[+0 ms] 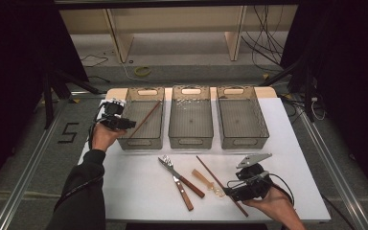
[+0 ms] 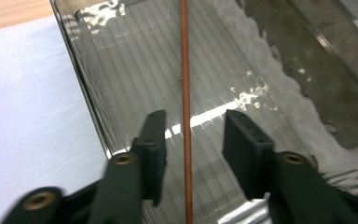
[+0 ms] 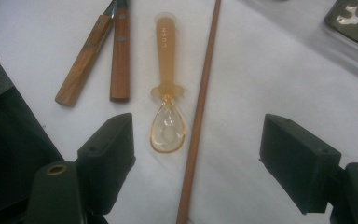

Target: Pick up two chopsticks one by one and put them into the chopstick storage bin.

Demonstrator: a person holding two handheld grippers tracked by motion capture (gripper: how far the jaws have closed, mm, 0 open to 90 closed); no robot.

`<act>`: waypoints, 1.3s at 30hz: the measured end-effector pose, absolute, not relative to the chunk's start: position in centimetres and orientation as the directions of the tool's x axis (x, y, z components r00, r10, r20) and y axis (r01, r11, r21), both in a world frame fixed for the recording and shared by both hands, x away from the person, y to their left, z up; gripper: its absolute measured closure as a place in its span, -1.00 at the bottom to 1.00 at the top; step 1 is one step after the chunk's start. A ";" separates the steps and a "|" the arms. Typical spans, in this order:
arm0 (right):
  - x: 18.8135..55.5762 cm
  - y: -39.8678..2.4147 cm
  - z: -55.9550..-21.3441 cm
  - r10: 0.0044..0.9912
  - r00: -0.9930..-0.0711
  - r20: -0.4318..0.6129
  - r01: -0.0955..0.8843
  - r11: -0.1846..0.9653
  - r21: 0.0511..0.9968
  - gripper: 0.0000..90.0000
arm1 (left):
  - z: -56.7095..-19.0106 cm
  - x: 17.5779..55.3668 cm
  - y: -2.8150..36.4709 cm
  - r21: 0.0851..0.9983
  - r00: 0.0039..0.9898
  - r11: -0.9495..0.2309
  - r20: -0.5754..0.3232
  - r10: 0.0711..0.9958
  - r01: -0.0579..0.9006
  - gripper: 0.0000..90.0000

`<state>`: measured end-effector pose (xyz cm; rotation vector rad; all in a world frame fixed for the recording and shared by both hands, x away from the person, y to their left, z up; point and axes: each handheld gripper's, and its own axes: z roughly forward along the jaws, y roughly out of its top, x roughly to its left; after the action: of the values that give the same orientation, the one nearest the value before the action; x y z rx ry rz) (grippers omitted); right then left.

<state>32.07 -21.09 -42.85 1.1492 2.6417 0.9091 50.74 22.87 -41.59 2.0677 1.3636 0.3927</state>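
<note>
Right gripper view: right gripper [image 3: 198, 154] jaws nearest the lens, spread wide, nothing pinched. Between them on the white table [image 3: 279, 79] lie a clear amber spoon [image 3: 168, 126], bowl toward the jaws, and a brown chopstick [image 3: 200, 112] running lengthwise through the gap, just beside the spoon. Two wooden handles [image 3: 98, 56] sit beyond the jaw at picture left.

Left gripper view: left gripper [image 2: 193, 135] jaws parted, pads clear of a second chopstick [image 2: 185, 116] that runs straight through the gap, touching neither pad. It lies inside the clear bin [image 2: 98, 121], whose wall passes just outside the jaw at picture left.

High view: left gripper [image 1: 124, 123] at the near corner of the left bin [image 1: 141, 142]; the second chopstick [image 1: 144, 120] leans slantwise inside. Middle bin [image 1: 190, 142] and right bin [image 1: 243, 142] look empty. Right gripper [image 1: 230, 188] hovers over the table chopstick [image 1: 220, 184].

Judgement: drop step looks done; lift the left jaws straight out without snagging the stick or bin wall. Right side: centre on the chopstick alone, keep the spoon out of the pinch, close squarely across it.
</note>
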 end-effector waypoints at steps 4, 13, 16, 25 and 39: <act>32.1 -21.2 -42.8 0.704 -0.701 0.119 0.628 0.529 0.571 -0.40 | -40.8 49.9 22.8 0.655 0.438 -0.258 -0.124 0.890 0.710 -0.04; 32.1 -21.4 -42.6 0.721 -0.682 0.123 0.654 0.526 0.544 -0.41 | -39.4 46.2 22.5 0.736 0.519 -0.226 -0.193 0.833 0.638 -0.41; 32.2 -21.3 -42.8 0.726 -0.678 0.113 0.663 0.537 0.523 -0.41 | -39.3 45.3 22.4 0.750 0.532 -0.226 -0.194 0.824 0.622 -0.49; 32.1 -20.7 -43.3 0.722 -0.688 0.076 0.675 0.597 0.434 -0.14 | -40.8 41.6 21.2 0.794 0.626 -0.255 -0.192 0.756 0.552 -0.57; 32.0 -19.5 -44.4 0.682 -0.731 0.041 0.661 0.691 0.294 0.35 | -43.6 37.6 20.0 0.812 0.676 -0.284 -0.173 0.717 0.510 -0.61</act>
<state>32.00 -19.47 -44.42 1.1219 2.8221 0.4482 37.56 20.00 -43.65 1.9555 0.9528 0.2793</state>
